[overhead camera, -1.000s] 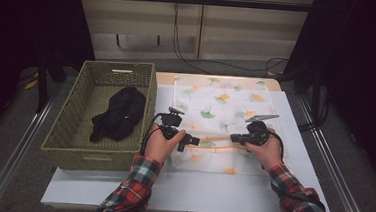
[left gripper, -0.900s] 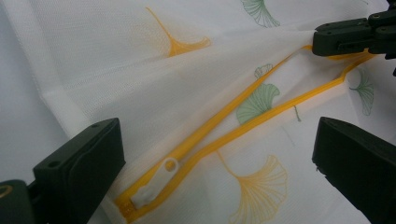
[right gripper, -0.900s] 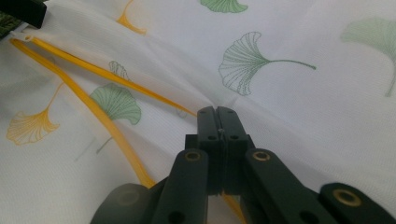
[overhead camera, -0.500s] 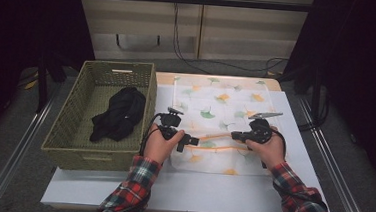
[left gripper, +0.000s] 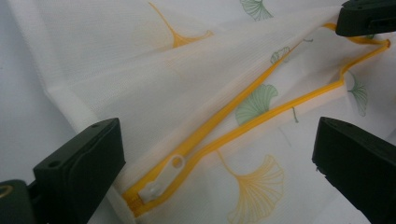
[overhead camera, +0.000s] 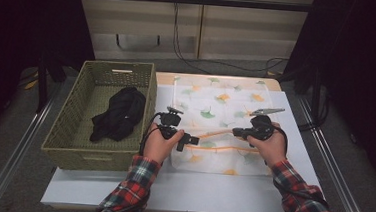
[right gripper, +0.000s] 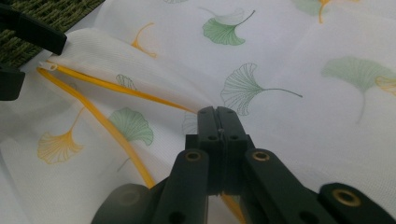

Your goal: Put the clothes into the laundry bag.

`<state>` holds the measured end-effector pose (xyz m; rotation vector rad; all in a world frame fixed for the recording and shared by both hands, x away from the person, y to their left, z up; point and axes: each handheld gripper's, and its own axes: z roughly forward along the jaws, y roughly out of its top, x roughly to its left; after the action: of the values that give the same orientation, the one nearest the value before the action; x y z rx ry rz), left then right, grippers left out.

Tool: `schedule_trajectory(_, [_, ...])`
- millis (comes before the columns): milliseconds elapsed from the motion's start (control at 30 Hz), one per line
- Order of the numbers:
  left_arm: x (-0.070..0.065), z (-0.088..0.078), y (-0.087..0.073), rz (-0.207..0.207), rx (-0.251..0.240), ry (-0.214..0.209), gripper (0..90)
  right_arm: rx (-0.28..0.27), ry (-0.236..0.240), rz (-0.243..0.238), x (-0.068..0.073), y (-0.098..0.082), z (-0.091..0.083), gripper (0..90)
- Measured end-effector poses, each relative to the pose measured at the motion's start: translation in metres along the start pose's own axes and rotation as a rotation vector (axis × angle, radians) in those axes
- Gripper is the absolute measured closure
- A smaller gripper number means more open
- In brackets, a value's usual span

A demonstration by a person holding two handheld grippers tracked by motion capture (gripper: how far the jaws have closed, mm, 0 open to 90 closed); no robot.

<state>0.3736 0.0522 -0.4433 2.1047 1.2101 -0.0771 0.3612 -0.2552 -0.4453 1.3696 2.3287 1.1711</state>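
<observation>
Fingers (right gripper: 218,122) pinching mesh bag (overhead camera: 221,101), unlabelled

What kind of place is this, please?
Probably a lab recording booth, not a home: a white table between black curtains, loose wall cables, a wicker basket and a mesh laundry bag.

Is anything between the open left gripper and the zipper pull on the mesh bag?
Nothing visible. The zipper pull lies exposed at the near end of the yellow zipper, between the left gripper's open jaws. The right gripper is shut on the mesh bag's edge farther along.
</observation>
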Motion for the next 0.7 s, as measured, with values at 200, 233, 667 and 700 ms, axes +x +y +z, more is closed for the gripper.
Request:
schedule_trajectory(200, [-0.002,-0.001,0.001,0.001,0.004,-0.013,2.1,-0.015,-0.005,0.000,0.001,0.007,-0.005,90.0])
schedule_trajectory(233, [-0.002,-0.002,0.001,-0.004,0.006,-0.015,2.1,-0.019,-0.004,0.000,0.001,0.008,-0.006,90.0])
schedule_trajectory(667, [-0.008,-0.003,0.005,-0.005,0.032,-0.067,4.3,-0.030,0.005,0.004,0.001,0.018,-0.013,90.0])
schedule_trajectory(700, [-0.008,-0.003,0.005,-0.005,0.032,-0.070,4.3,-0.033,0.008,0.008,0.000,0.019,-0.014,90.0])
